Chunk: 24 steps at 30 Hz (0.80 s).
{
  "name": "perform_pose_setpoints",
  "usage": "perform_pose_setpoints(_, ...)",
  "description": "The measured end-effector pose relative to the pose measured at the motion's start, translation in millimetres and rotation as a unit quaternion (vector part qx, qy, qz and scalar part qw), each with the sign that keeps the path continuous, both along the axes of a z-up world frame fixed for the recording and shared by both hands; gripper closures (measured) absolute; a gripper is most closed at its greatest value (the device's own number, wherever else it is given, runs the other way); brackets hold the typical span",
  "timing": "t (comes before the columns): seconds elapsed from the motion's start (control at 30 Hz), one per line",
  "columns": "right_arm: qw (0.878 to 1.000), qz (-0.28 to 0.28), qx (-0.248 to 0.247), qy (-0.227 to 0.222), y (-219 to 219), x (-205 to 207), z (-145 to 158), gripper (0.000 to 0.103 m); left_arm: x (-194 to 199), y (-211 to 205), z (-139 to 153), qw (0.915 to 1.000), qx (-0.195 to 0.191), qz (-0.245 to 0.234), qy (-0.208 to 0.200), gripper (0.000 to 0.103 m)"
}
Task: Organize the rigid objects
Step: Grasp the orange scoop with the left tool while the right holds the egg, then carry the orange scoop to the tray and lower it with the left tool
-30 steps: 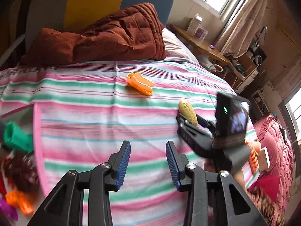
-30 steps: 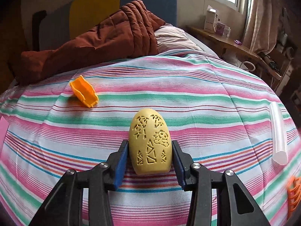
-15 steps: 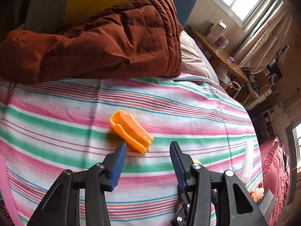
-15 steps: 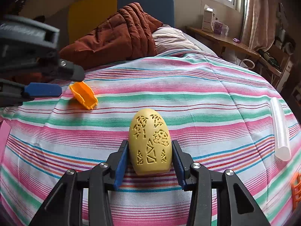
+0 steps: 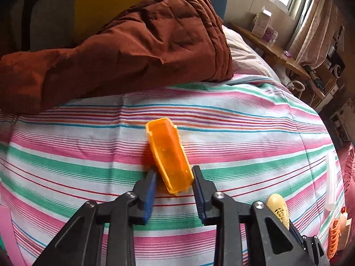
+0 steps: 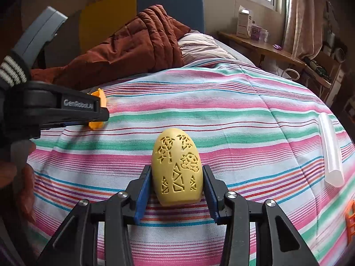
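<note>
An orange plastic tray [image 5: 169, 155] lies on the striped bedspread [image 5: 244, 133]. My left gripper [image 5: 174, 178] is open, its fingers on either side of the tray's near end; whether they touch it I cannot tell. In the right wrist view the left gripper's tip [image 6: 104, 113] covers most of the orange tray [image 6: 97, 124]. My right gripper [image 6: 176, 177] is shut on a yellow egg-shaped case with cut-out patterns [image 6: 176, 168], held just above the bedspread [image 6: 244, 122]. The yellow case also shows at the lower right of the left wrist view [image 5: 278, 208].
A rumpled brown quilt [image 5: 133, 44] and a pillow [image 5: 244, 57] lie at the bed's head. A clear plastic tube [image 6: 330, 148] lies at the right side of the bed. An orange ribbed object [image 5: 334, 237] sits at the bed's right edge. A wooden side table [image 6: 261, 46] stands beyond.
My left gripper has moved forward across the bed to the orange tray, and its fingers now flank the tray's near end. My right gripper has kept still with the yellow case.
</note>
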State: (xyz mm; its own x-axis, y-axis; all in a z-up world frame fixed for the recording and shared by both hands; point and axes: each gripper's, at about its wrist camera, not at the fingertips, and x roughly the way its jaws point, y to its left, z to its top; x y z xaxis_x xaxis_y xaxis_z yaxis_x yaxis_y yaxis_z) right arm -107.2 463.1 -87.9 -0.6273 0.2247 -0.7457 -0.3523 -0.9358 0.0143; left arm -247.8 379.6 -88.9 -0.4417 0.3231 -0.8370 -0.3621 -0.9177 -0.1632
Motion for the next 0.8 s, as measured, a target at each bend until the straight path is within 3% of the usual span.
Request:
perform_pose_setpoints(0.13,1.000,0.000,0.001,0.001,-0.2,0.3,-0.4,0.058,9.6,-16.3,-3.8,0.9995,0.025,-0.003,0.018,0.079)
perform_pose_setpoints(0.23,1.000,-0.002,0.006,0.001,-1.5,0.9,-0.2,0.058,29.6,-16.5,-9.3,0.9968,-0.003,-0.036,0.071,0.079)
perform_pose_setpoints(0.3,1.000,-0.003,0.005,0.002,-1.2,1.4,0.1,0.058,38.5,-15.0,-7.9,0.9953,-0.011,-0.044,0.086,0.079)
perform_pose_setpoints(0.67,1.000,-0.026,0.010,0.009,2.8,5.2,1.8,0.059,55.8,-24.0,-5.6,0.9949,-0.022,-0.038,0.090,0.079)
perform_pose_setpoints(0.8,0.999,-0.041,0.003,0.013,8.1,8.4,1.9,0.059,67.9,-34.8,-3.9,0.9959,-0.009,-0.035,0.083,0.080)
